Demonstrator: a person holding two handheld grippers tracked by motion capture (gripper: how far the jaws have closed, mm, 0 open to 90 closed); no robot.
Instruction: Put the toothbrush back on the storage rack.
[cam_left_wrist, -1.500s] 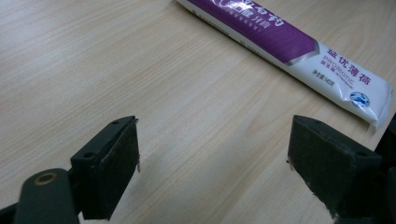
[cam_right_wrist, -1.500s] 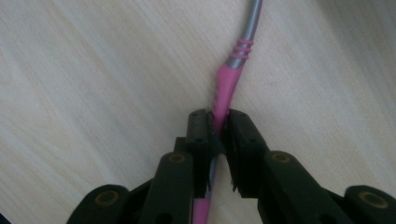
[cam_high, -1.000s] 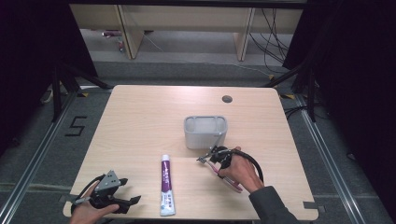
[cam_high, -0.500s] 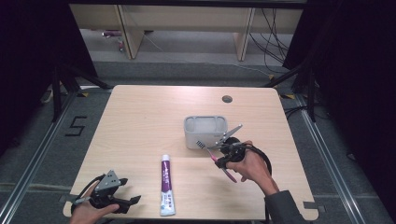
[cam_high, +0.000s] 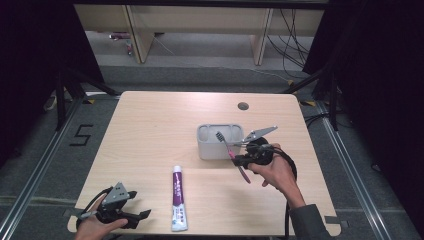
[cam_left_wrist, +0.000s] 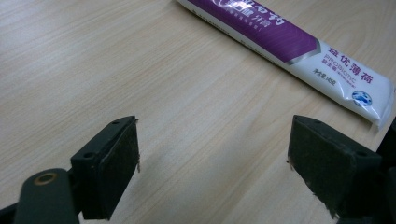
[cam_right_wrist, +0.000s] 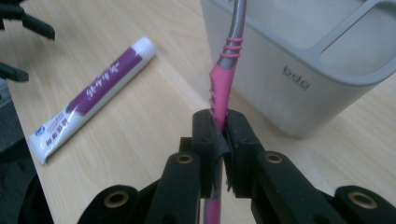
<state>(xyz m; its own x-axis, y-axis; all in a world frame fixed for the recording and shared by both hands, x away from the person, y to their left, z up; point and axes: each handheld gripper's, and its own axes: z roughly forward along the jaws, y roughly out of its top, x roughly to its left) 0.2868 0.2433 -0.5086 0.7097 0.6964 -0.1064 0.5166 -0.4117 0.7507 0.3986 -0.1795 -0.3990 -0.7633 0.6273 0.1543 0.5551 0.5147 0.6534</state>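
Since a moment ago, the right hand (cam_high: 274, 170) has lifted and swung up toward the grey holder, and the toothbrush has tipped up with it.

From big to small: the tabletop (cam_high: 160, 125) is pale wood, with a small dark hole near its far edge. The grey holder (cam_high: 218, 141) stands a bit right of the middle, nearer the right edge than the left. It is an open box with a bar across its top. Near the front edge, left of the middle, lies the toothpaste tube (cam_high: 177, 197). It is long and thin, and its long side runs from the front edge toward the far edge.

The right hand-held gripper (cam_right_wrist: 223, 140) is squeezed tight on the pink handle of the toothbrush (cam_high: 231, 151). It sits just beside the holder, on the holder's right front side. The toothbrush is long and slanted. Its brush head points up and toward the far left, right over the holder's rim. Its pink tail points down toward the front edge. I think the next move is to stand the brush in the holder, so the head or tail must line up with an opening. The right hand is much nearer for that.

The left hand-held gripper (cam_left_wrist: 212, 172) rests by the front left corner. Its jaws are spread wide and hold nothing, with the tube just beyond them.
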